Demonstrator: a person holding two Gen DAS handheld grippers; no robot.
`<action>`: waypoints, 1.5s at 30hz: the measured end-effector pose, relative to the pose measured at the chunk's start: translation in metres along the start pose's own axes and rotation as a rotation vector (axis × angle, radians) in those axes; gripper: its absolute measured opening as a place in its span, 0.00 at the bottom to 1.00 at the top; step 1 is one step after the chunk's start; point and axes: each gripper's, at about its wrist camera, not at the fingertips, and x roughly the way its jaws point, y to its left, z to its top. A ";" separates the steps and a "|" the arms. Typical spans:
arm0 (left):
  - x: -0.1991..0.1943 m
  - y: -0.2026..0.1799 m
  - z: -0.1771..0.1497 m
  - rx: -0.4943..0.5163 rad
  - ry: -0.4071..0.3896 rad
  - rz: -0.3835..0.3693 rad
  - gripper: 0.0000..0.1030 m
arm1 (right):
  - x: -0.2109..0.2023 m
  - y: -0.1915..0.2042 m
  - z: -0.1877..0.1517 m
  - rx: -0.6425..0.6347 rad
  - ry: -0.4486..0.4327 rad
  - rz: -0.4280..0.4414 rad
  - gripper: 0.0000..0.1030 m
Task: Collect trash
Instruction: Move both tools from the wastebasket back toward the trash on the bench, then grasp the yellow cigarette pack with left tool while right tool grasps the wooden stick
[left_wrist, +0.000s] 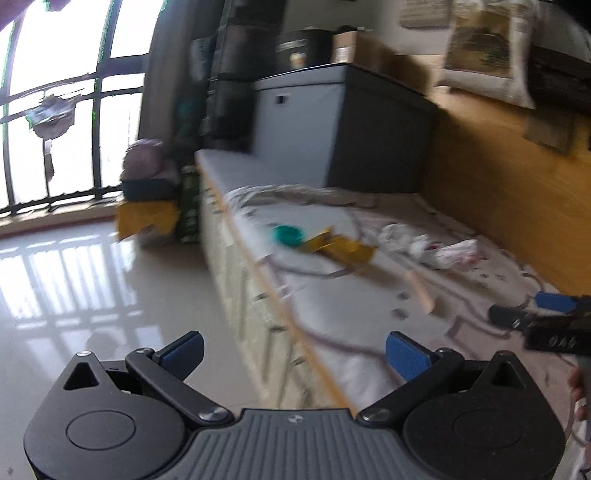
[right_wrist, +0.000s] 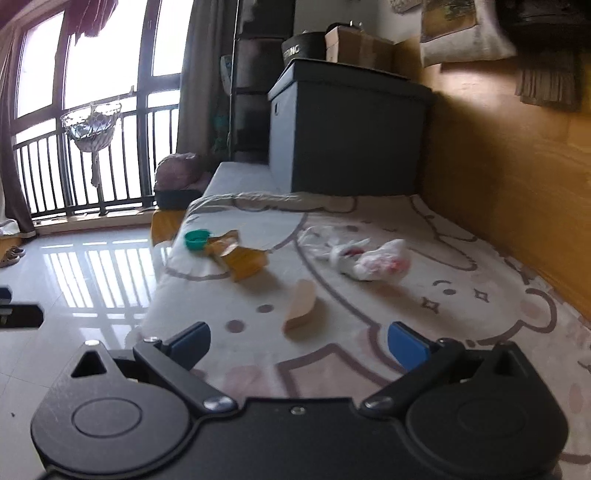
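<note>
Trash lies on a patterned bed cover (right_wrist: 406, 325): a teal lid (right_wrist: 197, 239), a yellow wrapper (right_wrist: 243, 260), a crumpled white and red plastic bag (right_wrist: 376, 260) and a tan flat piece (right_wrist: 301, 304). The same items show in the left wrist view: the lid (left_wrist: 288, 234), the wrapper (left_wrist: 341, 247), the bag (left_wrist: 439, 249) and the tan piece (left_wrist: 421, 288). My left gripper (left_wrist: 295, 350) is open and empty above the bed's edge. My right gripper (right_wrist: 299, 343) is open and empty, just short of the tan piece; it also shows at the right of the left wrist view (left_wrist: 532, 314).
A dark storage box (right_wrist: 351, 136) with cartons on top stands at the bed's far end. A wooden wall panel (right_wrist: 517, 184) runs along the right. Glossy tiled floor (right_wrist: 92, 295) lies left, with a balcony railing (right_wrist: 74, 177) and bags (left_wrist: 147, 192) beyond.
</note>
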 end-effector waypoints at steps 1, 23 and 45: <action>0.007 -0.006 0.002 0.011 -0.007 -0.017 1.00 | 0.006 -0.004 -0.001 0.005 0.008 -0.030 1.00; 0.169 -0.041 0.047 0.331 -0.109 -0.175 1.00 | 0.136 -0.018 0.006 0.211 0.148 0.021 0.83; 0.265 -0.057 0.074 0.517 0.006 -0.168 1.00 | 0.150 -0.014 0.007 0.153 0.110 0.074 0.25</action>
